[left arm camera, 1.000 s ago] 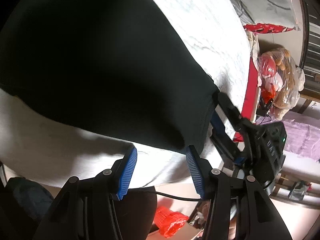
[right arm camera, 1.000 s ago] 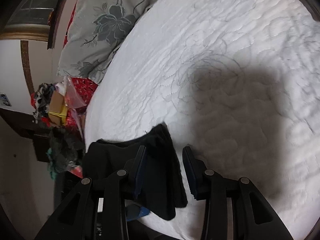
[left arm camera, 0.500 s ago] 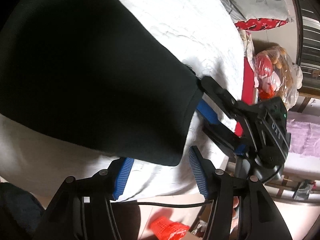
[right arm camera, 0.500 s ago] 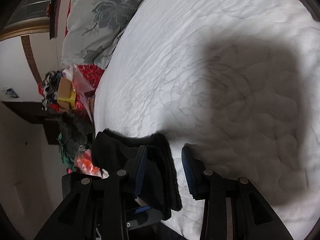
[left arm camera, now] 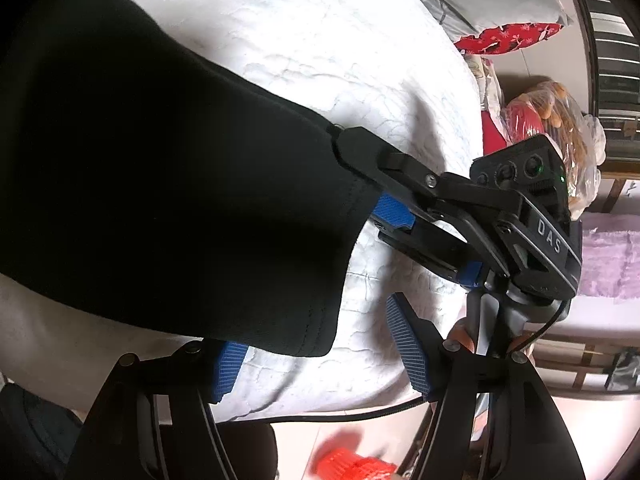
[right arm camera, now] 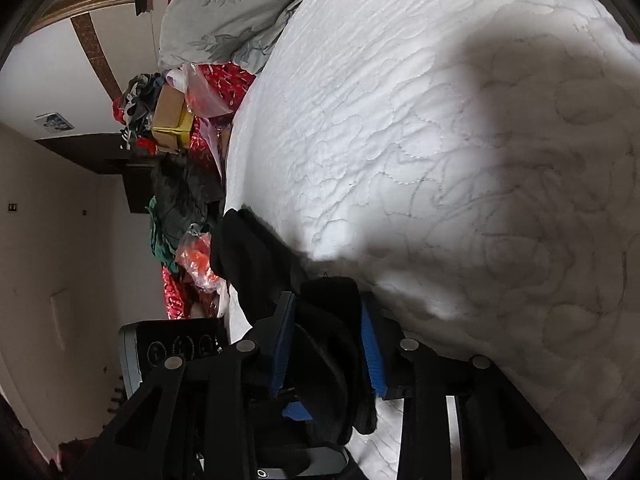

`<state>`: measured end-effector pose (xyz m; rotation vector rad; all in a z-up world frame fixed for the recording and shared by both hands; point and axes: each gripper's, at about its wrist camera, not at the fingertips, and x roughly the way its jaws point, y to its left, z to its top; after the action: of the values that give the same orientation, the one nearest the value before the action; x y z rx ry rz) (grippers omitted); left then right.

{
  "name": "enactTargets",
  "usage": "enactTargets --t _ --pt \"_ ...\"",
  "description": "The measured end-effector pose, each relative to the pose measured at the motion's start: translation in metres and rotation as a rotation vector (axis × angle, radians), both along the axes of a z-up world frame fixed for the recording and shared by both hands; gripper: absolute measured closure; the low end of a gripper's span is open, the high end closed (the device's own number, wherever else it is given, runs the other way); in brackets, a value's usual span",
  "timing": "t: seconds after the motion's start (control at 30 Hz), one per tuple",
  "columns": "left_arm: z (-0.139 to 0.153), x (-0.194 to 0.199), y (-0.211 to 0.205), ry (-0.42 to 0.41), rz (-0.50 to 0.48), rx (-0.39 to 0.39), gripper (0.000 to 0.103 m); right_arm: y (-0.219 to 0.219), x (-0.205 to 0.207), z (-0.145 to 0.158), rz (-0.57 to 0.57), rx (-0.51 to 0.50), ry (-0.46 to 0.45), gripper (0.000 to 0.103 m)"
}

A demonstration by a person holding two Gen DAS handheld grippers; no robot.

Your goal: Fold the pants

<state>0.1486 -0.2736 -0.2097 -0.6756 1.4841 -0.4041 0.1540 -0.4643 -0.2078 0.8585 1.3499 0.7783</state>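
Observation:
Black pants (left arm camera: pixel 160 184) lie on the white quilted bed (left arm camera: pixel 360 52), their hem toward me. In the left wrist view my left gripper (left arm camera: pixel 316 356) is open at the hem corner, the cloth edge lying over its left finger. My right gripper (left arm camera: pixel 356 184) reaches in from the right, its jaws around the hem's far corner. In the right wrist view the right gripper (right arm camera: pixel 326 344) has bunched black pants cloth (right arm camera: pixel 320 320) between its blue pads (right arm camera: pixel 370 354), jaws narrowed on it.
A grey floral pillow (right arm camera: pixel 224 12) lies at the head of the bed. Bags, boxes and clothes (right arm camera: pixel 172 120) pile beside the bed. A red object (left arm camera: pixel 352 464) lies on the floor below. A purple cloth (left arm camera: pixel 608 256) is at the right.
Both grippers have moved in over the hem. The right gripper's jaws have narrowed around the pants corner. The left gripper has slid under the hem edge.

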Motion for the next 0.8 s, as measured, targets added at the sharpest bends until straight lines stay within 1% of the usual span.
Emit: enactTargets --t 0.03,0.07,0.1,0.17,0.23,0.3,0.33,0.37,0.4,0.47,0.63,0.8 --pt "0.001 0.001 0.001 -0.001 -0.002 0.002 0.045 0.0 0.001 -0.001 0.002 0.003 0.004 0.074" --pt "0.003 0.0 0.0 -0.001 -0.005 -0.005 0.055 0.0 0.001 -0.001 0.004 0.007 0.008 0.074" --pt "0.003 -0.001 0.003 0.0 -0.009 -0.005 0.063 0.0 0.001 -0.001 0.006 0.01 0.01 0.074" --pt "0.001 0.001 0.003 0.005 -0.007 0.001 0.069 -0.001 0.0 -0.001 0.012 0.009 0.012 0.074" --pt "-0.003 0.002 0.006 0.013 0.006 -0.006 0.071 -0.002 0.0 -0.001 0.006 0.006 0.018 0.074" --pt "-0.003 0.004 0.007 0.012 -0.001 0.008 0.077 -0.002 -0.001 -0.001 -0.007 -0.004 0.022 0.074" --pt "-0.003 0.003 0.008 0.013 -0.004 0.011 0.079 -0.002 -0.001 0.0 -0.018 -0.017 0.023 0.077" --pt "-0.003 0.003 0.009 0.015 -0.009 0.012 0.085 -0.002 -0.001 0.001 -0.024 -0.036 0.025 0.08" --pt "-0.004 0.003 0.01 0.018 -0.011 0.012 0.087 -0.002 -0.002 0.003 -0.026 -0.06 0.02 0.081" --pt "-0.003 0.002 0.014 0.035 -0.007 -0.013 0.088 0.001 -0.005 0.014 -0.022 -0.12 -0.018 0.083" --pt "-0.001 0.005 0.022 0.06 -0.003 -0.063 0.088 0.006 -0.015 0.04 -0.042 -0.234 -0.068 0.086" --pt "0.006 0.007 0.039 0.072 0.0 -0.135 0.088 0.017 -0.023 0.061 -0.06 -0.318 -0.081 0.086"
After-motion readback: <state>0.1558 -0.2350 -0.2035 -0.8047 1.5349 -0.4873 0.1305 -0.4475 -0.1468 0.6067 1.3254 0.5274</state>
